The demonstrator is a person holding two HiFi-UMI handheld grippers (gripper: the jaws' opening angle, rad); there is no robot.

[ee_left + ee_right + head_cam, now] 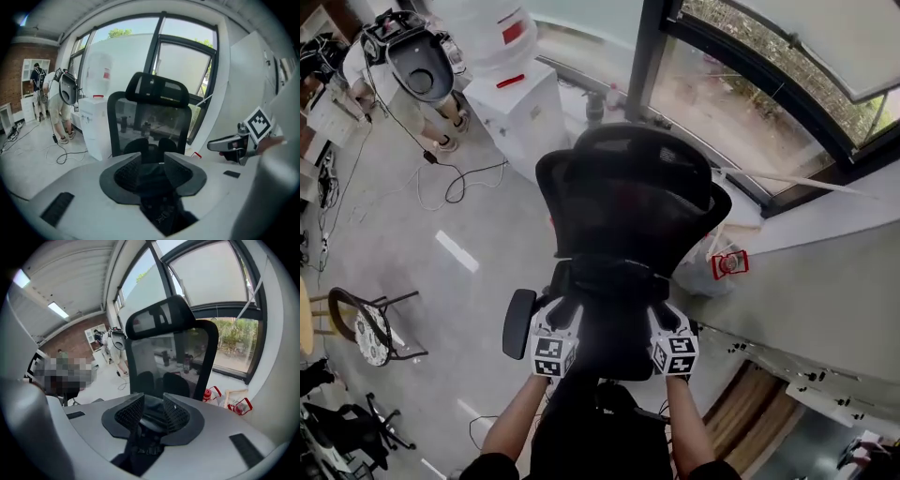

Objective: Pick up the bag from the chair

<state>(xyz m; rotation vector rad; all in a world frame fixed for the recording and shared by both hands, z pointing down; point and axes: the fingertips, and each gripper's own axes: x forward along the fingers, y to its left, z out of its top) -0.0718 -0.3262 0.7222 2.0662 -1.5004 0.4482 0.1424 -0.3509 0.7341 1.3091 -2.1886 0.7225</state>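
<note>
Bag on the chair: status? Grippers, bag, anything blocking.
Left gripper open, right gripper open, nothing clamped. Black bag on the chair seat, just below both pairs of jaws, not lifted. No obstruction seen.

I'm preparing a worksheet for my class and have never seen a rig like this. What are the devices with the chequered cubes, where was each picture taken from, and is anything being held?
There is no robot here. A person holds a hand-operated two-jaw gripper in each hand. The head view comes from a camera on the person's head, looking steeply down past both arms. The left gripper and the right gripper each carry a cube of square markers and a camera of their own. The other two pictures are taken from those cameras and look along each gripper's jaws. Both grippers point at a black office chair beside a window. A dark bag lies on its seat, between the two grippers. In both gripper views the jaws stand apart and are not pressing on anything, so nothing is held yet.
</note>
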